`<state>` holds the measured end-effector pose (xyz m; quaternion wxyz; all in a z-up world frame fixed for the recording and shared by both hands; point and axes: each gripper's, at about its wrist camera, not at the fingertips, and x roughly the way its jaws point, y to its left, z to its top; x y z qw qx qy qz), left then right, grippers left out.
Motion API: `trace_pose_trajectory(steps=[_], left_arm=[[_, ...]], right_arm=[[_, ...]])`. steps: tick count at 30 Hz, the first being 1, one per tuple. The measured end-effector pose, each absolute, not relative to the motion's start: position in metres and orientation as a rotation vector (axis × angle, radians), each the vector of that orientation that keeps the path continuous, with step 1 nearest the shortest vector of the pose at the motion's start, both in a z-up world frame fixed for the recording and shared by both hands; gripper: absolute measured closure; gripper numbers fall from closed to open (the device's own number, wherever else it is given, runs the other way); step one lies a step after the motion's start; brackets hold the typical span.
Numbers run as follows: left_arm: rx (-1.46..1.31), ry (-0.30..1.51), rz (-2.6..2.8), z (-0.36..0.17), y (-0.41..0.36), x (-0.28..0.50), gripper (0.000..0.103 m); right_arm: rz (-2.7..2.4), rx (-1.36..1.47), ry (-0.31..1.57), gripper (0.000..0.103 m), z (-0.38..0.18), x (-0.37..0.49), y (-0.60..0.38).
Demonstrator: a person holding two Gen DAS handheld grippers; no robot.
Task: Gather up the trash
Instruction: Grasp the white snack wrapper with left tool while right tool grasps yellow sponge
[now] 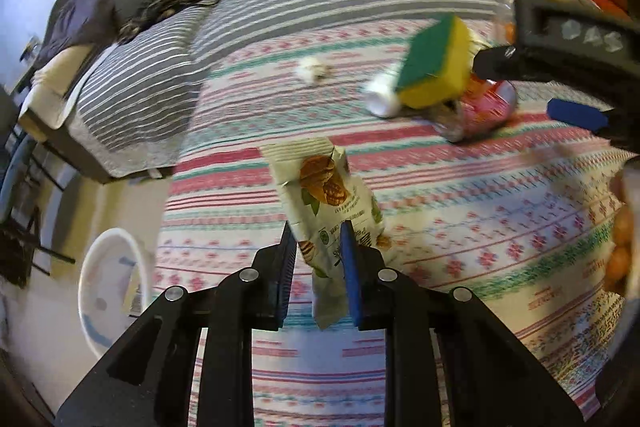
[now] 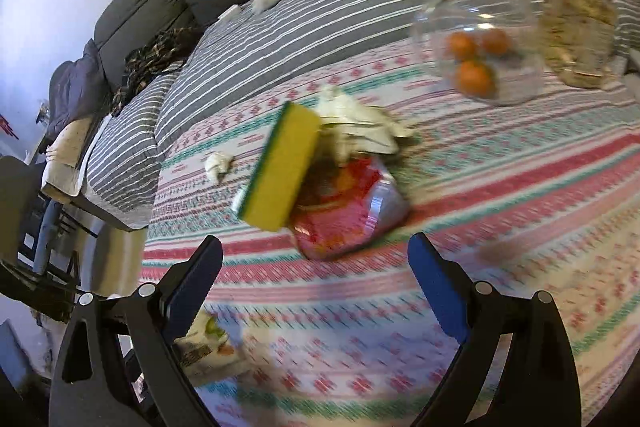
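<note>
Left gripper (image 1: pixel 320 239) clamped on a walnut packet (image 1: pixel 326 195), lifted above the patterned cloth (image 1: pixel 460 211). Right gripper (image 2: pixel 316 259) with jaws spread wide and empty, above the cloth near a red wrapper (image 2: pixel 348 219). A sponge (image 2: pixel 282 167) stands tilted against the wrapper, crumpled paper (image 2: pixel 360 125) just behind it. A paper ball (image 2: pixel 218 165) lies apart to the left. White bin (image 1: pixel 110 291) beside the cloth's edge. Jar (image 2: pixel 480 39) with oranges stands behind.
</note>
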<state>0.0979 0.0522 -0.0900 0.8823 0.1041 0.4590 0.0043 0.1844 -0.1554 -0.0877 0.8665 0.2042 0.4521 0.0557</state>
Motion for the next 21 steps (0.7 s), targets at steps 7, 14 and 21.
trace_pose_trajectory(steps=[7, 14, 21], left_arm=[[0.175, 0.927, 0.032, -0.074, 0.075, 0.097, 0.082], [0.161, 0.932, 0.050, -0.076, 0.084, 0.099, 0.082], [0.133, 0.923, 0.060, -0.071, 0.093, 0.101, 0.082]], right_arm=[[0.092, 0.485, 0.933, 0.012, -0.097, 0.221, -0.154], [0.157, 0.480, 0.948, 0.066, -0.110, 0.244, -0.143], [0.226, 0.437, 0.890, 0.071, -0.095, 0.231, -0.135]])
